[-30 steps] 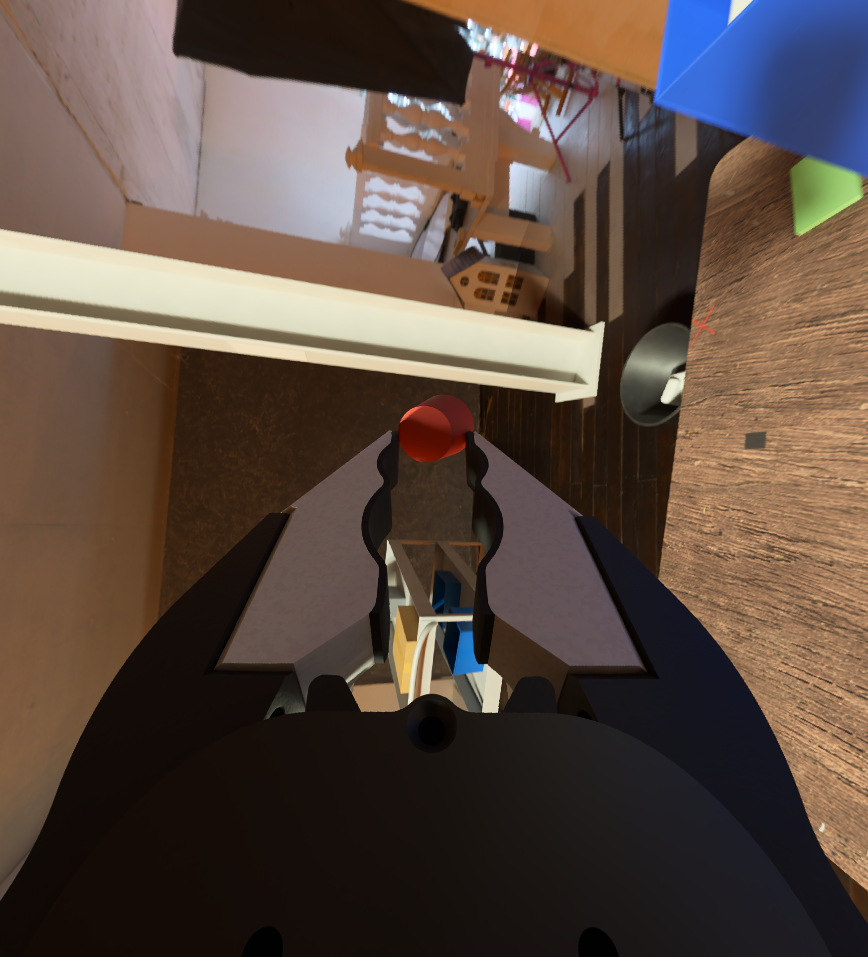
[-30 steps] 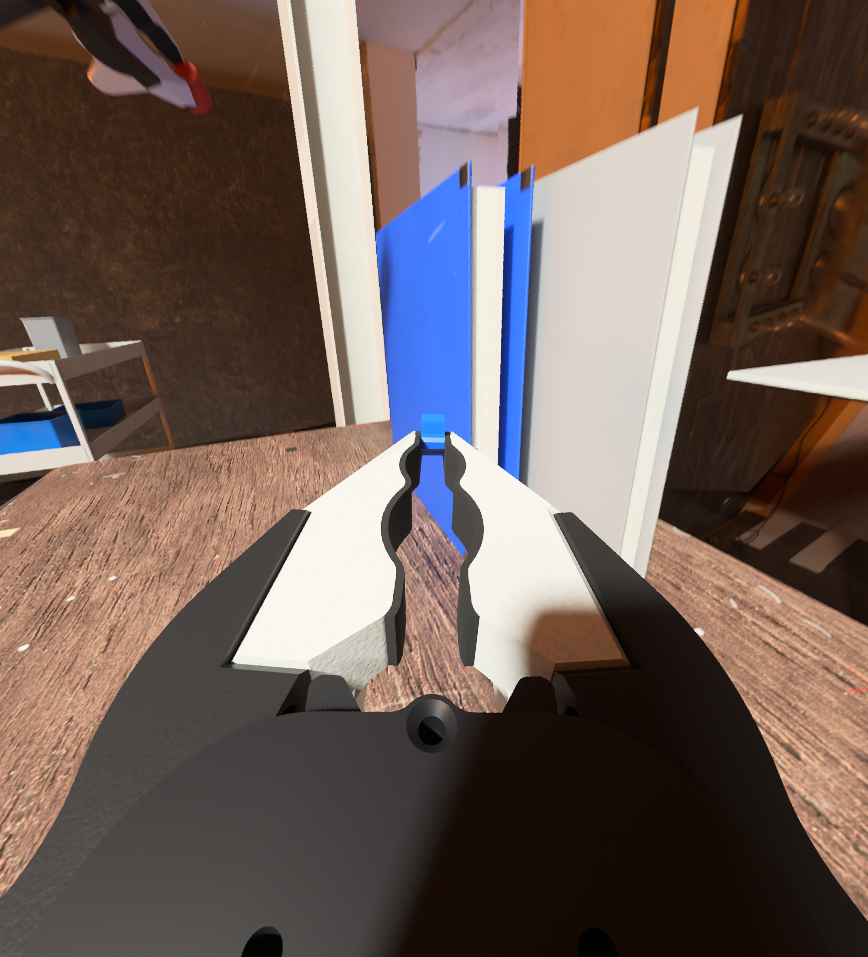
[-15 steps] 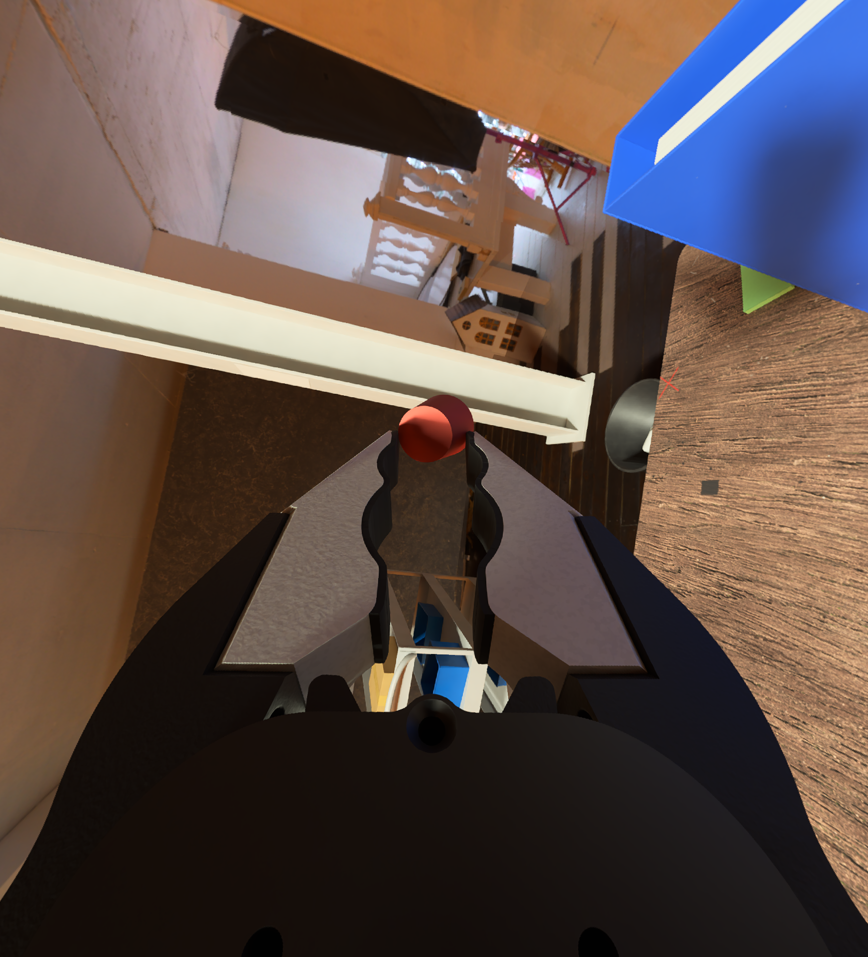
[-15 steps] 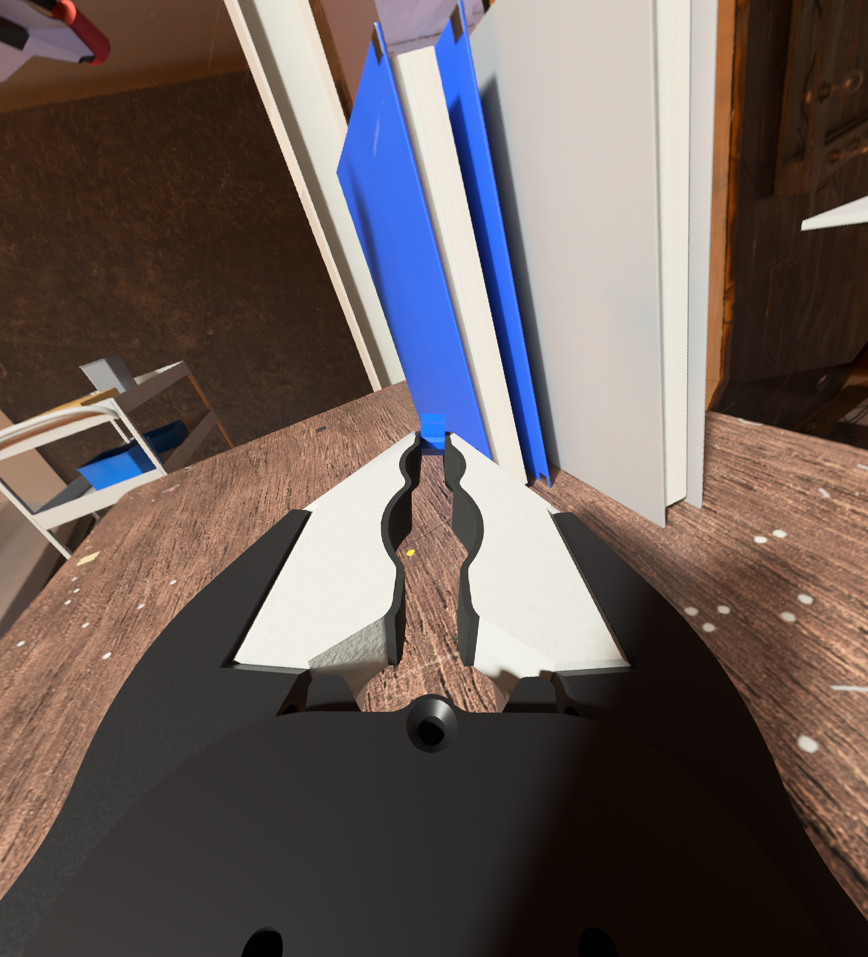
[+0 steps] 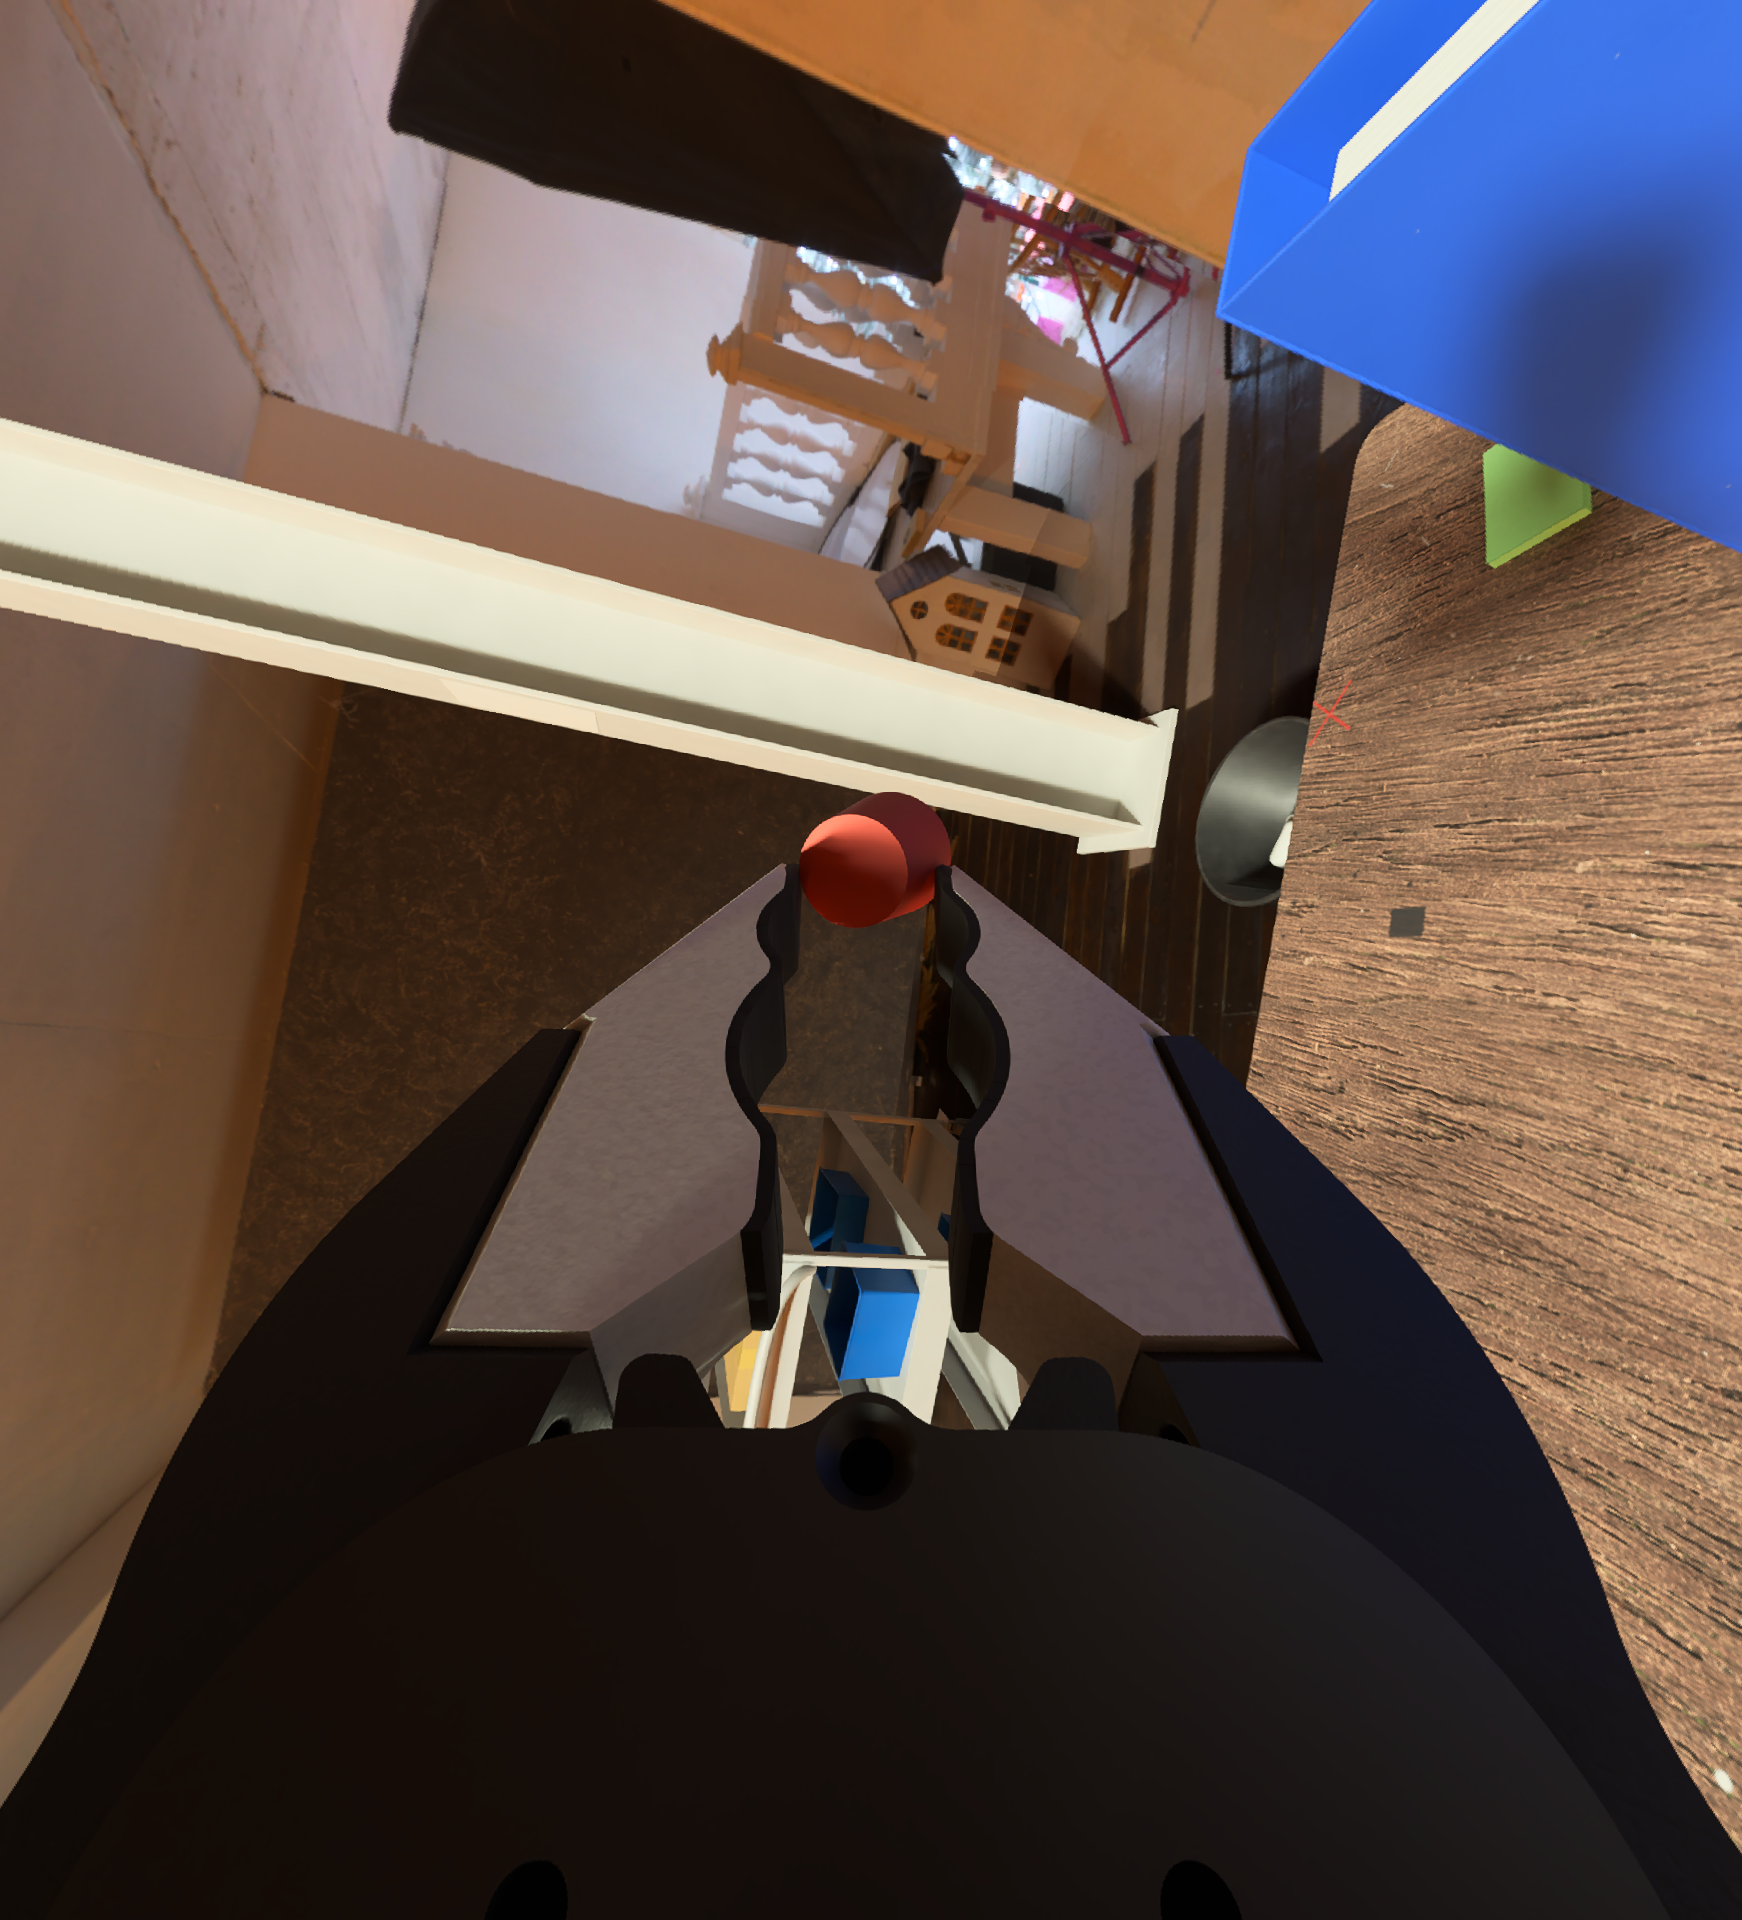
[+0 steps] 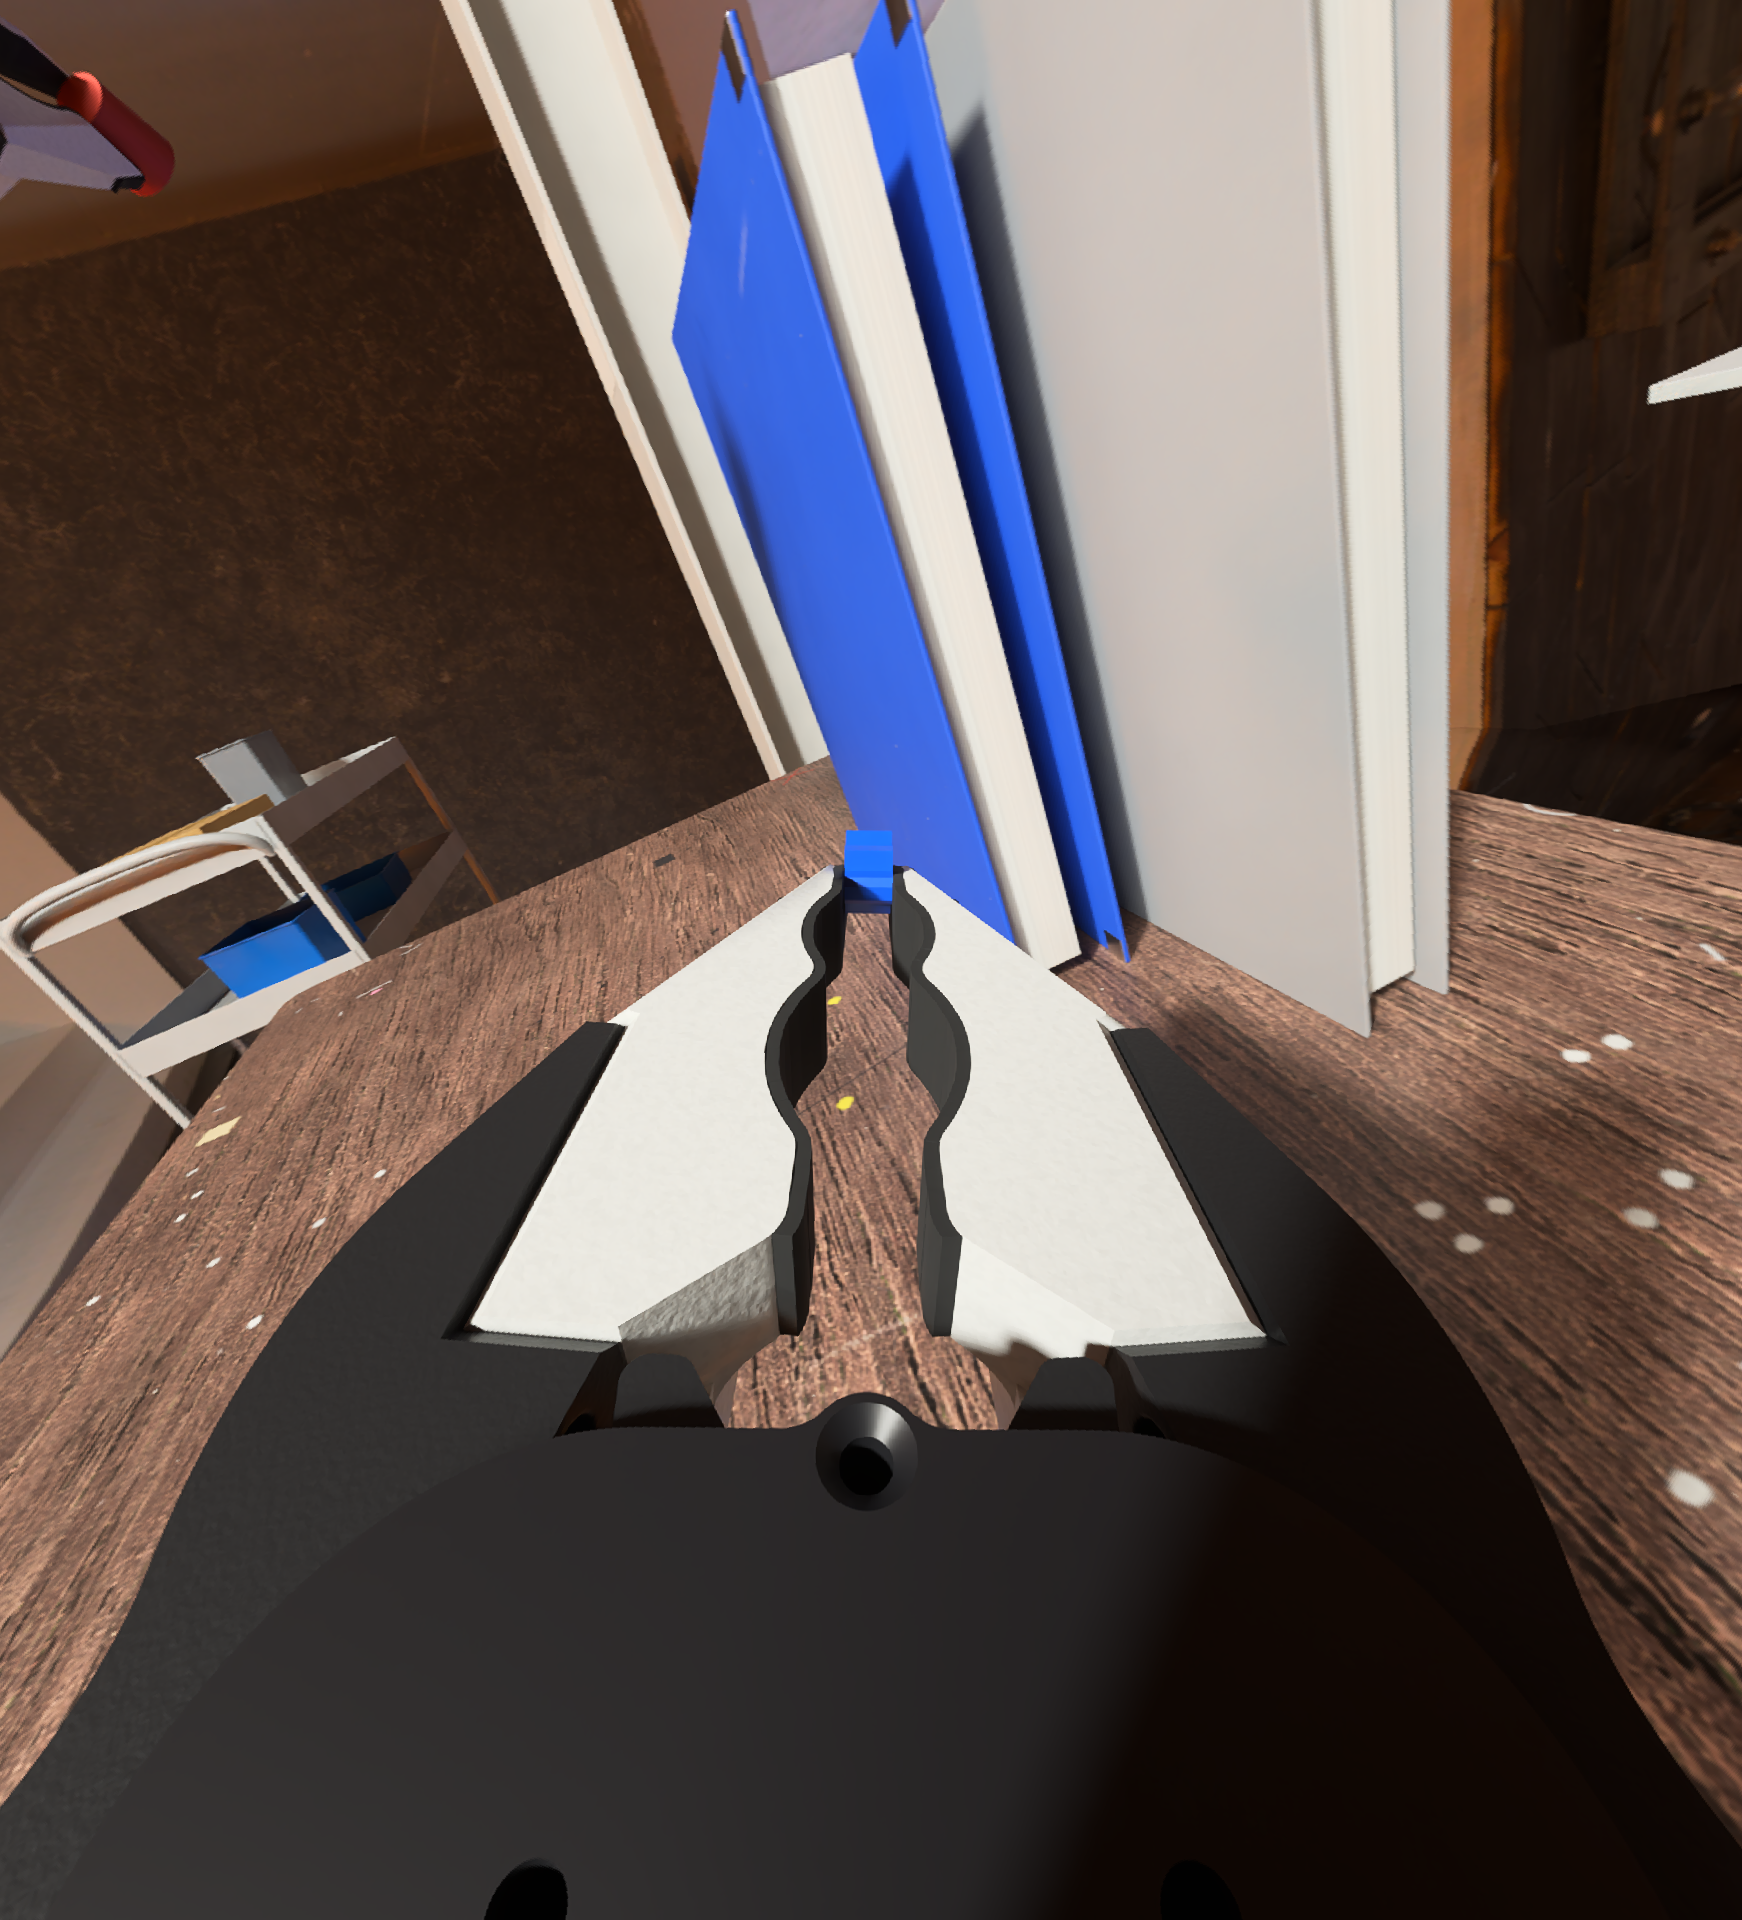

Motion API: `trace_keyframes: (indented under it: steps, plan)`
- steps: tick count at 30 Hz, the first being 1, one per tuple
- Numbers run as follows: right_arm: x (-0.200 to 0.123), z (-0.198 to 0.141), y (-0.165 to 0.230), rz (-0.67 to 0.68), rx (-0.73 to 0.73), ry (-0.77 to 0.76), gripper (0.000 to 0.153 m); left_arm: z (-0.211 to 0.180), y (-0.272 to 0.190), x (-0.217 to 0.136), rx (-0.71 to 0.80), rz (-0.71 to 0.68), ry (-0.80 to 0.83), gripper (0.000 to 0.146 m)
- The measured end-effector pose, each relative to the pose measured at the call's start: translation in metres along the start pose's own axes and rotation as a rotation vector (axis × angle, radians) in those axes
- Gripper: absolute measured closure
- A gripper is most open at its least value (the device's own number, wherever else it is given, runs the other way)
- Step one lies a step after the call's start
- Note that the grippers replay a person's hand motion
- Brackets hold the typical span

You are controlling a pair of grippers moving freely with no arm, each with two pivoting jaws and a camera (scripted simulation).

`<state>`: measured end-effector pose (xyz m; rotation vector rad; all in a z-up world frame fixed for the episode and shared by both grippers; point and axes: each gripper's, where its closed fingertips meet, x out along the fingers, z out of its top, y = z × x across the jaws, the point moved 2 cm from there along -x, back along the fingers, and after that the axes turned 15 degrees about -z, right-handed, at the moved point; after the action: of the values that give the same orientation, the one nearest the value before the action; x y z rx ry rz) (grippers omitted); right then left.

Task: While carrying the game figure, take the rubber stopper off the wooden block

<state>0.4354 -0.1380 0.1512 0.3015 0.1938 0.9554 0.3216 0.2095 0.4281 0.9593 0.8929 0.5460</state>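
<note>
My left gripper [image 5: 867, 883] is shut on the red rubber stopper [image 5: 872, 868], held at the fingertips in the air beside the wooden table [image 5: 1573, 1091]. It also shows in the right wrist view, high at the upper left [image 6: 134, 171], with the stopper [image 6: 119, 130] in it. My right gripper [image 6: 869, 883] is shut on a small blue game figure [image 6: 867, 857], held just above the table [image 6: 431, 1091] in front of the upright books. A green block [image 5: 1527, 504] lies on the table, partly hidden behind the blue book. No stopper is on it.
A blue book [image 6: 825, 520] and a white book [image 6: 1210, 520] stand upright on the table just beyond my right gripper. A white cart with a blue bin [image 6: 264, 935] stands off the table's left edge. A dark bin [image 5: 1246, 810] sits on the floor.
Both grippers keep their hold. My right gripper has rolled and moved closer to the books, which now lean in its view. My left gripper has drifted with the stopper, staying high off the table.
</note>
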Motion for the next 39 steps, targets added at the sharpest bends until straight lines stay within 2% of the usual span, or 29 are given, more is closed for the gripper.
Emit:
trace_keyframes:
  steps: [6,11,14,17,21,27,30,33,37,39]
  plan:
    - [-0.005,0.008,0.024,0.052,-0.049,-0.031,0.145,-0.013,0.004,-0.006,0.009,-0.073,-0.074,0.121]
    - [-0.012,0.019,0.05,0.05,-0.25,-0.102,0.146,-0.027,0.006,0.017,-0.041,-0.331,-0.22,0.121]
    - [-0.006,0.016,0.065,0.029,-0.373,-0.107,0.146,-0.04,0.017,0.037,-0.041,-0.347,-0.24,0.121]
    - [0.0,0.014,0.084,0.004,-0.425,-0.101,0.145,-0.047,0.025,0.05,-0.01,-0.373,-0.244,0.121]
    - [0.003,0.01,0.119,-0.033,-0.456,-0.148,0.145,-0.043,0.033,0.054,0.076,-0.421,-0.205,0.121]
    - [0.025,0.005,0.173,-0.077,-0.437,-0.273,0.145,-0.034,0.063,0.047,0.327,-0.358,-0.27,0.121]
    - [0.038,0.003,0.197,-0.083,-0.418,-0.325,0.145,-0.042,0.074,0.045,0.371,-0.383,-0.433,0.121]
    - [0.045,0.002,0.213,-0.133,-0.419,-0.356,0.145,-0.053,0.075,0.042,0.406,-0.454,-0.719,0.121]
    - [0.05,0.0,0.227,-0.175,-0.419,-0.325,0.145,-0.066,0.073,0.041,0.398,-0.414,-1.112,0.121]
    - [0.051,0.002,0.232,-0.171,-0.419,-0.3,0.145,-0.07,0.069,0.046,0.379,-0.405,-1.244,0.121]
